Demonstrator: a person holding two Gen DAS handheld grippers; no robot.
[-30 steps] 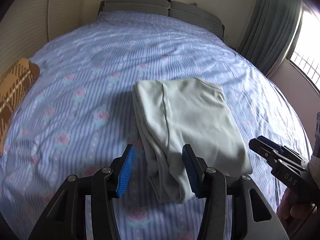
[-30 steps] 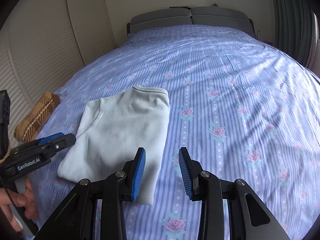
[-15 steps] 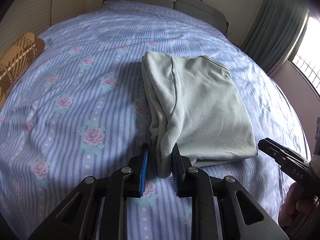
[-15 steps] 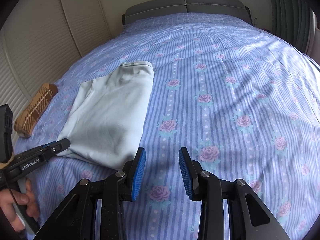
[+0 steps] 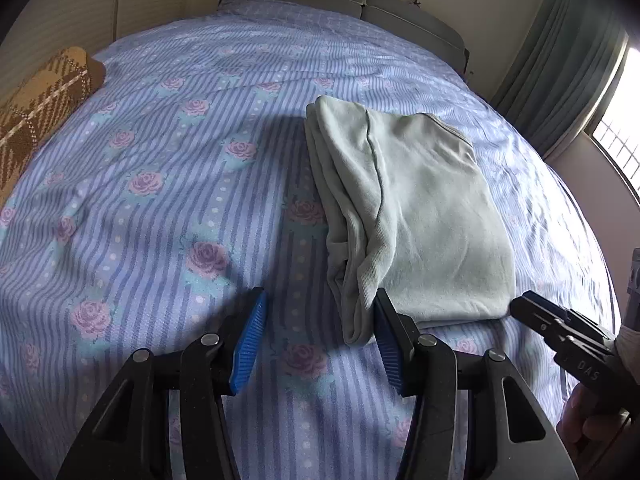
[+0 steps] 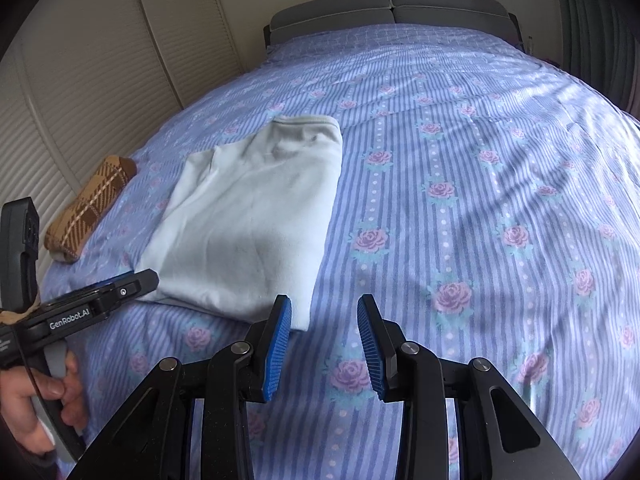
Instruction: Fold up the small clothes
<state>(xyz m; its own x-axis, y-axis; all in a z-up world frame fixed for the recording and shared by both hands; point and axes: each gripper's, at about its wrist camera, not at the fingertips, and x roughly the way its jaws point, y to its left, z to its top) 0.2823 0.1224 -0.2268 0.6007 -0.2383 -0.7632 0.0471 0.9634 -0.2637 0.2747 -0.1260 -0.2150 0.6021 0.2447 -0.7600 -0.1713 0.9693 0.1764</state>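
A pale mint garment [image 5: 420, 208] lies folded into a rectangle on the blue rose-patterned bedsheet [image 5: 168, 208]; it also shows in the right wrist view [image 6: 256, 224]. My left gripper [image 5: 316, 344] is open and empty, its right pad touching the garment's near left corner. My right gripper [image 6: 324, 344] is open and empty, just off the garment's near right corner. The right gripper shows at the left view's right edge [image 5: 560, 332]; the left gripper shows at the right view's left edge [image 6: 100, 300].
A brown plaid folded cloth [image 5: 36, 112] lies at the bed's left edge, also in the right wrist view [image 6: 88, 208]. A grey headboard [image 6: 392, 8] stands at the far end. Curtains [image 5: 560, 64] and a window are at the right.
My left gripper was shut on the garment's near left corner half a second ago and has opened, letting it go. My right gripper stayed open and shifted slightly.
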